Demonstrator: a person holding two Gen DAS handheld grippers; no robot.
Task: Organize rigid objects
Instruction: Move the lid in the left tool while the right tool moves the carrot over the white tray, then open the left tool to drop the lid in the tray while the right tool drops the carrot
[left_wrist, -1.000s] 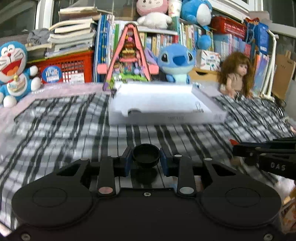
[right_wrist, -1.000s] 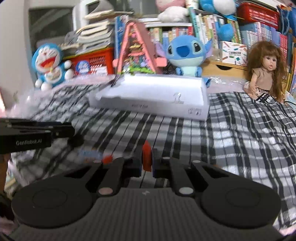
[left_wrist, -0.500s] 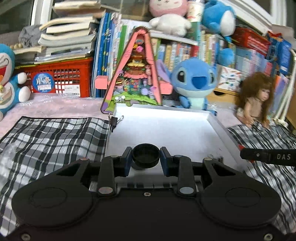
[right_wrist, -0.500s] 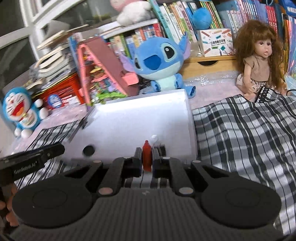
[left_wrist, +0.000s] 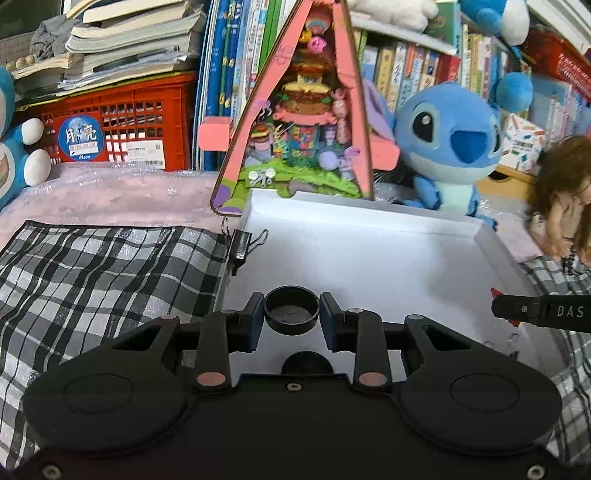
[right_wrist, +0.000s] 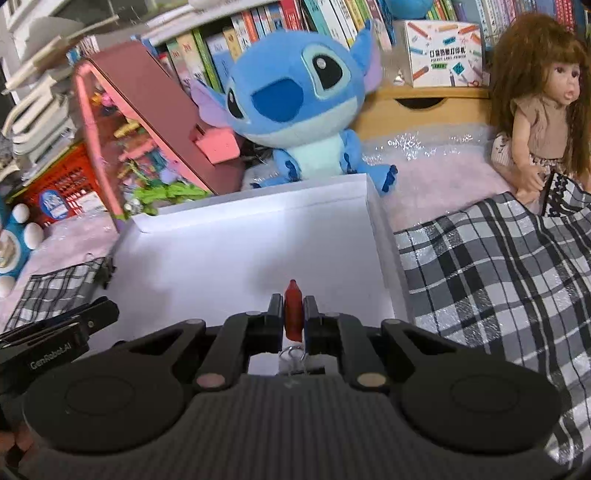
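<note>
My left gripper (left_wrist: 291, 309) is shut on a small black round cap (left_wrist: 291, 318), held open side up over the near left part of a white shallow box (left_wrist: 369, 254). My right gripper (right_wrist: 293, 307) is shut on a red binder clip (right_wrist: 293, 295), whose wire handles (right_wrist: 293, 356) hang toward the camera. It hovers over the same white box (right_wrist: 251, 251), near the right wall. Each gripper shows in the other's view: the right gripper (left_wrist: 539, 314) at the right edge, the left gripper (right_wrist: 55, 332) at the lower left. A black binder clip (left_wrist: 240, 245) is clipped on the box's left rim.
A black-and-white checked cloth (left_wrist: 92, 280) covers the surface on both sides of the box. Behind the box stand a pink triangular toy house (left_wrist: 306, 122), a blue plush (right_wrist: 295, 107) and a doll (right_wrist: 539, 110). A red crate (left_wrist: 122, 125) and books line the back.
Both grippers have travelled forward from above the checked cloth to above the white box, which now fills the near view. Each keeps its hold, the cap in the left, the red clip in the right.
</note>
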